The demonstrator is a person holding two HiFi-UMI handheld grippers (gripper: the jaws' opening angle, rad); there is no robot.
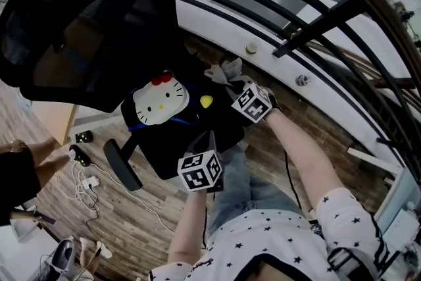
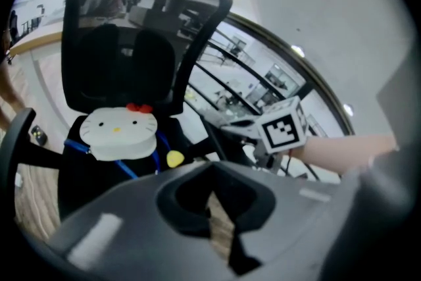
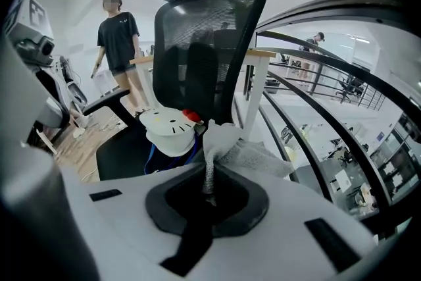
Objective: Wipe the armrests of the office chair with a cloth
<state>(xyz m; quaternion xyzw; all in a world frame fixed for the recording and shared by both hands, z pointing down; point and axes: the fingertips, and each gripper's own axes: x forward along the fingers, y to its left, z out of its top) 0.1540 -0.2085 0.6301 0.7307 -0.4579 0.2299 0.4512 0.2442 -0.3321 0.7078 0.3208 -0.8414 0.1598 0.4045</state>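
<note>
A black mesh office chair [image 1: 92,23] carries a white cat-face cushion [image 1: 160,99] on its seat. Its left armrest [image 1: 122,165] sticks out over the wooden floor. My right gripper [image 1: 234,83] is at the seat's right side, shut on a grey cloth [image 1: 224,69] that bunches over the right armrest there. In the right gripper view the cloth [image 3: 243,151] rises from between the jaws of the right gripper [image 3: 209,191]. My left gripper [image 1: 212,137] hovers at the seat's front edge. In its own view the left gripper [image 2: 217,207] has its jaws together with nothing held.
A curved black railing [image 1: 296,23] runs close behind and to the right of the chair. Cables and a power strip [image 1: 89,181] lie on the floor at left, near another person's hand [image 1: 39,164]. A person [image 3: 118,36] stands beyond the chair by a wooden desk [image 3: 151,61].
</note>
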